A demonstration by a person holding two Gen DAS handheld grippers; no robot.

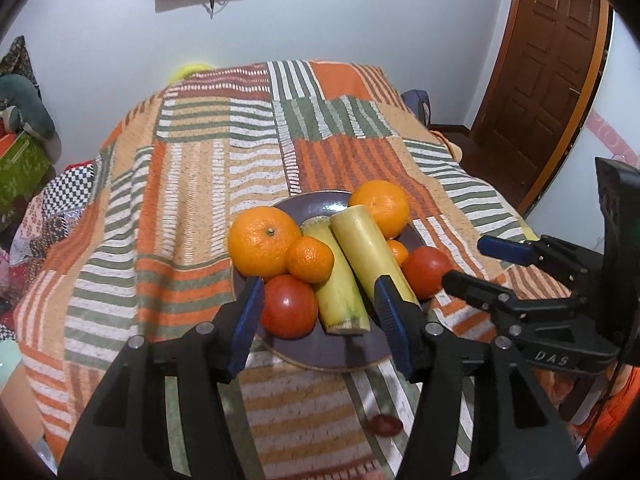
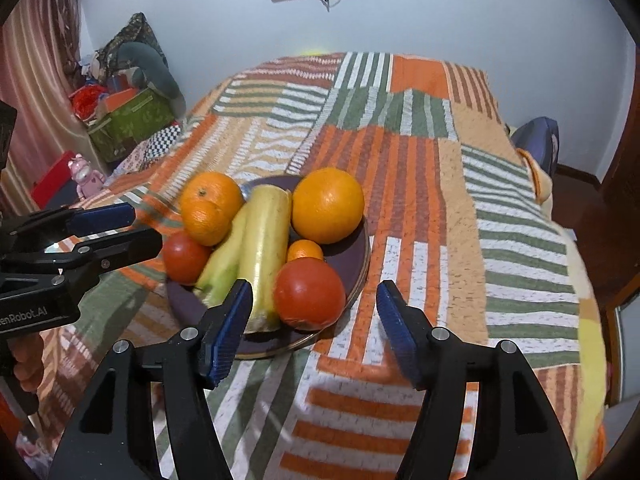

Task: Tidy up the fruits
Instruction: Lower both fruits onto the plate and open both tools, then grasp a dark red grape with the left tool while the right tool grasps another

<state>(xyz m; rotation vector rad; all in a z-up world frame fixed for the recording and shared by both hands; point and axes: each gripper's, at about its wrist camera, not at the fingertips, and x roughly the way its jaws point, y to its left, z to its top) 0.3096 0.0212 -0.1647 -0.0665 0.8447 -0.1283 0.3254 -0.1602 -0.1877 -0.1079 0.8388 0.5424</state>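
dark plate point(image 1: 320, 354) on striped blanket point(image 1: 192, 184), piled w/ oranges, 2 red tomatoes & 2 pale yellow-green stalks point(image 1: 370, 254). left gripper point(image 1: 316, 314) jaws wide, empty, over plate's near edge. right gripper point(image 2: 314, 320) jaws wide, empty, by near tomato point(image 2: 309, 293).

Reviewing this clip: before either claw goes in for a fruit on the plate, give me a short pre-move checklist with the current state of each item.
1. Left claw open wide enough for a fruit: ok, fingers spread, nothing held.
2. Right claw open and empty: ok.
3. Fruit all on the purple plate: ok.
4. Near tomato free to lift: ok, nothing lies on top of it.
5. Two yellow stalks stable: cannot tell, they lean against the oranges and may roll.
6. Claws apart from each other: ok, the right one sits off to the side in the left wrist view.
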